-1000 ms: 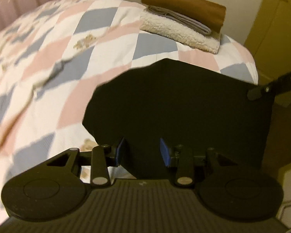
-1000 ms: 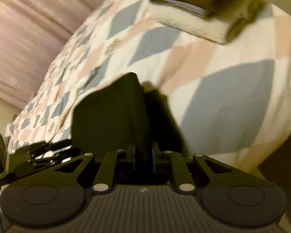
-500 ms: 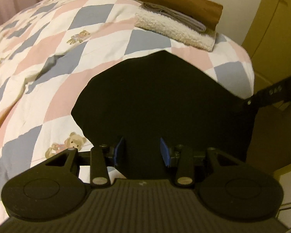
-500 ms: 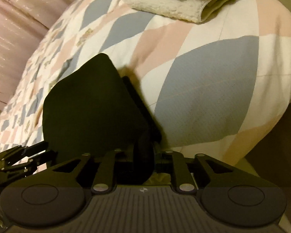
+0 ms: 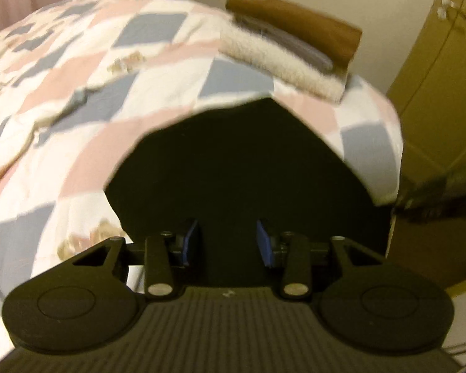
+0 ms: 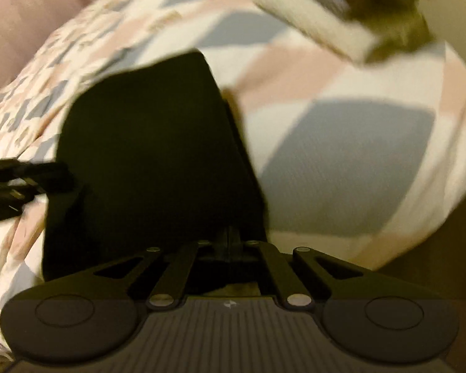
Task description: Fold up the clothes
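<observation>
Only rightward: tongs (image 6: 230, 242) clamping black garment (image 6: 152, 143).

1. The bed (image 5: 177, 130) is the landmark; the garment (image 5: 242, 171) lies on its near part, by the near right corner.
2. A stack of folded clothes (image 5: 289, 49) sits on the bed's far right corner, behind the garment and apart from it.
3. The left gripper (image 5: 227, 242) is at the garment's near edge, fingers apart with cloth between them.
4. The right gripper (image 6: 230, 242) is at the bed's near edge, jaws together on the garment's near right edge.
5. A cupboard (image 5: 444, 71) stands right of the bed.
6. A curtain (image 6: 25, 25) hangs beyond the bed's far left side.
</observation>
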